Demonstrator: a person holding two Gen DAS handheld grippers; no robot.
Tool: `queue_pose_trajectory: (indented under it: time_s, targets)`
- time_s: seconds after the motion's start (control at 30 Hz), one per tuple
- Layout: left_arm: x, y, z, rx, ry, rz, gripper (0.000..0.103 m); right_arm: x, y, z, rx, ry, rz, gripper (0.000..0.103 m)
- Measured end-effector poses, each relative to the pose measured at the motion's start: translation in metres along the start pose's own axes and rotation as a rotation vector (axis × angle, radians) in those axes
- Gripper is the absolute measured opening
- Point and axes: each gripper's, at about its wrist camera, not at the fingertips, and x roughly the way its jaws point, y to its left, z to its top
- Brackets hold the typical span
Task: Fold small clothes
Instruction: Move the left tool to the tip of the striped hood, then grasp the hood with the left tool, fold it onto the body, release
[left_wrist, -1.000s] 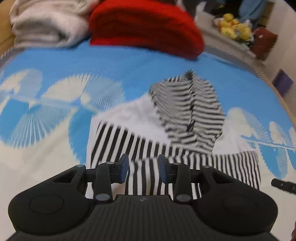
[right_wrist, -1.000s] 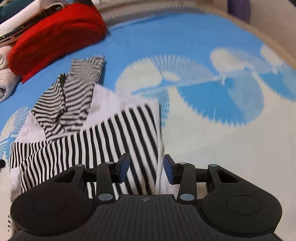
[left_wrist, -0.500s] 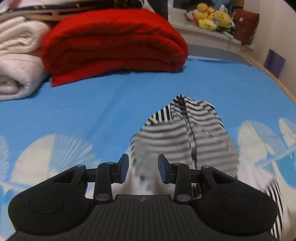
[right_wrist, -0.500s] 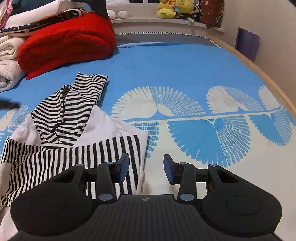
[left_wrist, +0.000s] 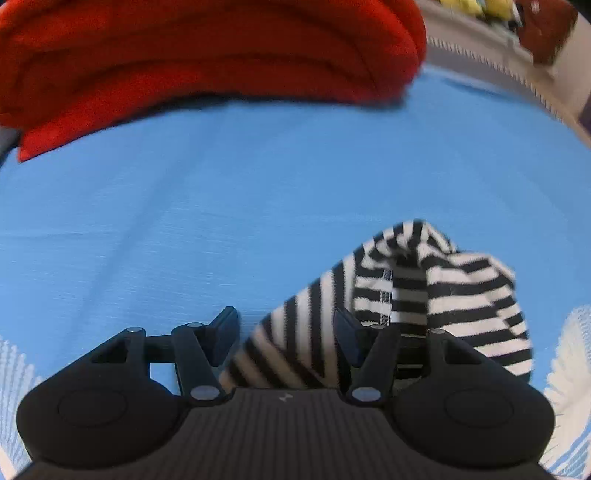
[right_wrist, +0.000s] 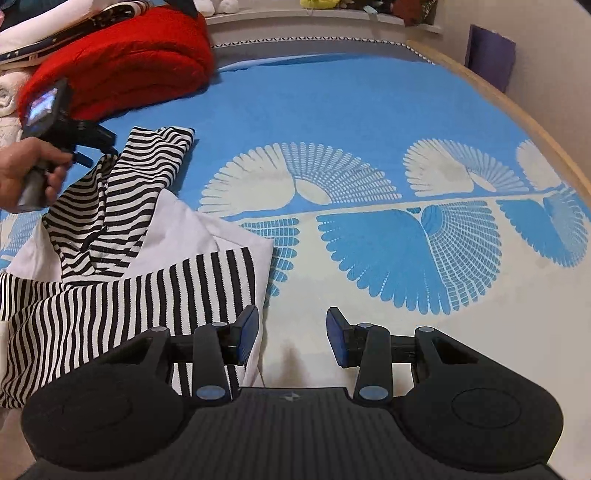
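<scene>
There were two grippers — left gripper (left_wrist: 286, 334), right gripper (right_wrist: 291, 336) — one striped top (right_wrist: 122, 266), one red blanket (right_wrist: 125, 62), and one bed (right_wrist: 351, 110).

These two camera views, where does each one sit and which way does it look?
Left wrist view: sits on the left tool, low over the blue bedsheet, facing the striped hood and red blanket; only the tool's own open fingers show.
Right wrist view: sits on the right tool, open, higher up, facing across the bed; it also catches the person's left hand holding the other tool.
Shared: striped garment, red blanket, sheet.
</scene>
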Motion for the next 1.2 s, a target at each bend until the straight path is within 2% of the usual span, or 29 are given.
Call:
queue_pose_trajectory:
  time_s: [0.03,0.07,0.1,0.13,0.23,0.33,0.43,0.53,0.6,0.63,0.7,0.73,0.77,0.83,0.87,0.9,0.97,1.0,1.07,1.2]
  targets:
    - [0.002,-0.003,0.001,0.010,-0.018,0.008,0.059,0.000,0.000,0.001,0.000,-0.001,0.000,0.042]
    - [0.003,-0.008,0.004,0.020,-0.024,-0.015,0.035,0.000,0.000,0.002,0.001,-0.004,-0.001,0.042]
    - [0.002,-0.010,0.006,0.027,-0.020,-0.044,0.004,0.000,-0.001,0.004,0.001,-0.007,0.000,0.042]
    - [-0.003,-0.015,0.008,0.049,-0.019,-0.050,0.002,-0.001,-0.002,0.005,0.000,-0.009,-0.001,0.042]
    - [-0.035,-0.022,0.006,0.132,-0.099,-0.073,0.002,-0.004,-0.005,0.008,0.008,-0.018,-0.005,0.042]
    - [-0.098,-0.020,-0.013,0.209,-0.226,-0.142,0.002,-0.012,-0.008,0.010,0.016,-0.041,-0.005,0.042]
    - [-0.177,-0.018,-0.062,0.324,-0.337,-0.247,0.002,-0.024,-0.013,0.012,0.035,-0.068,0.002,0.042]
    - [-0.258,-0.014,-0.146,0.436,-0.403,-0.391,0.001,-0.039,-0.019,0.015,0.066,-0.115,0.009,0.042]
    - [-0.298,-0.009,-0.211,0.494,-0.358,-0.485,0.001,-0.050,-0.023,0.015,0.103,-0.149,0.012,0.042]
    - [-0.311,-0.008,-0.244,0.537,-0.299,-0.512,0.001,-0.055,-0.025,0.016,0.125,-0.162,0.020,0.042]
    - [-0.330,-0.003,-0.308,0.646,-0.170,-0.504,0.005,-0.064,-0.027,0.015,0.172,-0.184,0.051,0.042]
    - [-0.334,0.003,-0.327,0.646,-0.112,-0.497,0.005,-0.067,-0.027,0.015,0.186,-0.190,0.063,0.042]
    - [-0.336,0.014,-0.340,0.586,-0.056,-0.484,0.005,-0.071,-0.025,0.013,0.196,-0.195,0.077,0.042]
    - [-0.338,0.036,-0.340,0.397,-0.048,-0.436,0.009,-0.075,-0.020,0.010,0.205,-0.191,0.115,0.042]
    - [-0.336,0.050,-0.335,0.267,-0.052,-0.415,0.016,-0.075,-0.018,0.009,0.213,-0.181,0.136,0.042]
    - [-0.333,0.065,-0.329,0.126,-0.048,-0.396,0.028,-0.073,-0.016,0.006,0.226,-0.164,0.160,0.042]
    - [-0.315,0.082,-0.313,-0.130,-0.048,-0.370,0.040,-0.066,-0.013,0.001,0.254,-0.111,0.216,0.042]
    - [-0.303,0.085,-0.307,-0.208,-0.031,-0.372,0.041,-0.060,-0.011,-0.003,0.271,-0.069,0.244,0.042]
    - [-0.270,0.083,-0.304,-0.314,0.078,-0.346,0.041,-0.046,-0.007,-0.010,0.277,0.011,0.262,0.042]
    - [-0.221,0.072,-0.304,-0.397,0.165,-0.345,0.041,-0.023,0.009,-0.026,0.200,0.136,0.259,0.043]
